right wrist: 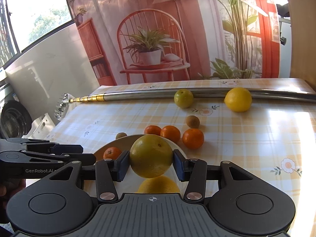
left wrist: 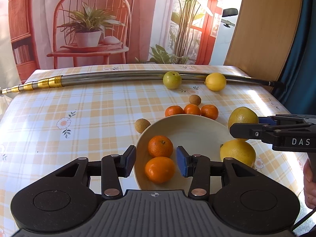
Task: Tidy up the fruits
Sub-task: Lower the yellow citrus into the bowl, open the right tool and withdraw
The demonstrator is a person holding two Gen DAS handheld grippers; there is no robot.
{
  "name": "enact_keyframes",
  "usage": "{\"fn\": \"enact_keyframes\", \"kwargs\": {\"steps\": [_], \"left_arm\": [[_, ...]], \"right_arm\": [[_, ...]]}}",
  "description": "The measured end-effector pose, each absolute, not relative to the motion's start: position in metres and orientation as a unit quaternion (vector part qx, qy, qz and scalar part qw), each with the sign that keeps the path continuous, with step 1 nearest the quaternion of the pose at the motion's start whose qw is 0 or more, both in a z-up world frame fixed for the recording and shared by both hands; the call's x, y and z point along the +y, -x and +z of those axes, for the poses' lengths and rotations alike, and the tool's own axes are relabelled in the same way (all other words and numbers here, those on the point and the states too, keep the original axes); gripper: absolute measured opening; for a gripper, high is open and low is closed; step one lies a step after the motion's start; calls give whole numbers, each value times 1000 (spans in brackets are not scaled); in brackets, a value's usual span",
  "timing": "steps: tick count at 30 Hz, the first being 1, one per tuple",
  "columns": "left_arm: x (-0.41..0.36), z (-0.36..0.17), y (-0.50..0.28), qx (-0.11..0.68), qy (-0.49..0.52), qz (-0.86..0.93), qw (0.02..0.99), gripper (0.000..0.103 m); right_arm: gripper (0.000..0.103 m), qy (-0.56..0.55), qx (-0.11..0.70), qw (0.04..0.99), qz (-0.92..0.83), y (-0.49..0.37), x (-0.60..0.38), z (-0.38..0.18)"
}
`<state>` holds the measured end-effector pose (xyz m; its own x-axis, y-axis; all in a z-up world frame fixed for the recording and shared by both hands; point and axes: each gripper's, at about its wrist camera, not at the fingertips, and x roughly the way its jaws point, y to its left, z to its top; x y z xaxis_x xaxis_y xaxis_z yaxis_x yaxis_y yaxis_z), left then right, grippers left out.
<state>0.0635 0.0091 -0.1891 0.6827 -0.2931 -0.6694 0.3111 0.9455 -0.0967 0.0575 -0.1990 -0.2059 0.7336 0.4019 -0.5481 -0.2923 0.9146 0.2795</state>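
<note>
**Fruit sorting on a checked tablecloth: one gripper empty, one holding a large citrus**

Far left, a telescopic metal pole with gold-coloured sections lies across the back of the table. The left gripper hovers over the near rim of a cream bowl, its blue-padded fingers spread apart with nothing between them. Two glossy, dimpled mandarins sit side by side in the bowl. A small brown round fruit rests just beside the bowl's left rim; three more mandarins stand in a row behind the bowl, with a second brown fruit beyond them. A green round fruit and a smooth yellow lemon touch the pole. To the right, the right gripper is clamped on a large yellow-green citrus with pitted, slightly mottled skin, held in the air above the bowl's right edge and above another large yellow citrus lying just beside the bowl.

The table wears a glossy yellow-and-white plaid cloth printed with small flowers, lit by sun patches. Behind it hangs a printed backdrop showing a red chair and potted plants; a window appears at the far left of the right wrist view.
</note>
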Motion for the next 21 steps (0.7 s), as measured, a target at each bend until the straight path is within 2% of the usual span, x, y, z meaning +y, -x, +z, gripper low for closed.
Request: {"fn": "enact_keyframes", "kwargs": {"steps": [12,15,20,21], "left_arm": [[18,-181,-36,351,-4,-149,924,50],[18,-180,-33,351,-1,-147,925,50],[19,-184,-32,356,4,-149,923,50],[19,-185,-33,358,5,-149,922,50]], "right_arm": [[43,-72,321,922,203,-12,-189,-203],[32,-61,312,925,210,-7,-184,-198],[32,-55,343,915,204,-15,-181,-211],[28,-62,348,913,206,-16,-182,-214]]}}
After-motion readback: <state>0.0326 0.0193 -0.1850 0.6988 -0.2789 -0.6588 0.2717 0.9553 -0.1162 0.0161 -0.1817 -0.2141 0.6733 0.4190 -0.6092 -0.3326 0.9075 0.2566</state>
